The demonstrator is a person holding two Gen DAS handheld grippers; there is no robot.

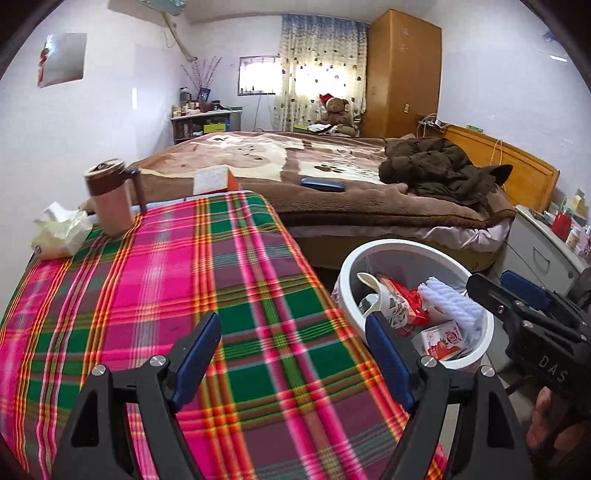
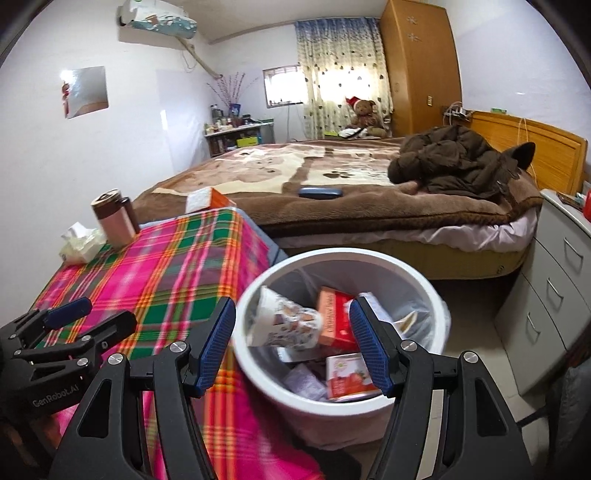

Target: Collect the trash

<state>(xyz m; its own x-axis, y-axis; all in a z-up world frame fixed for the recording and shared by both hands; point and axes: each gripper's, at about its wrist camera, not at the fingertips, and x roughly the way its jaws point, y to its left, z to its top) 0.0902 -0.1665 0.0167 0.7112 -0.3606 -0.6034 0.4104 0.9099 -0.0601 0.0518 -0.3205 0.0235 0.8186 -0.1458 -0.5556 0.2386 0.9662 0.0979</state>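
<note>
Right wrist view: white round plastic bin (image 2: 436,306) holds cartons; right gripper (image 2: 291,347) and left gripper (image 1: 295,362) spread, empty; crumpled tissue (image 1: 61,232) seemingly remains on plaid-covered table (image 1: 147,295).

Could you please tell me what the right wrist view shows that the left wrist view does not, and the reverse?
Only the right wrist view shows the whole air conditioner on the wall, the full white bin down to the floor, and the left gripper from the side. Only the left wrist view shows the white ridged item in the bin, a red cup on the drawer unit, and the right gripper with the hand that holds it. Both show the plaid cloth, mug, tissue pack, bed and teddy bear. Both grippers' jaws are open and empty.
</note>
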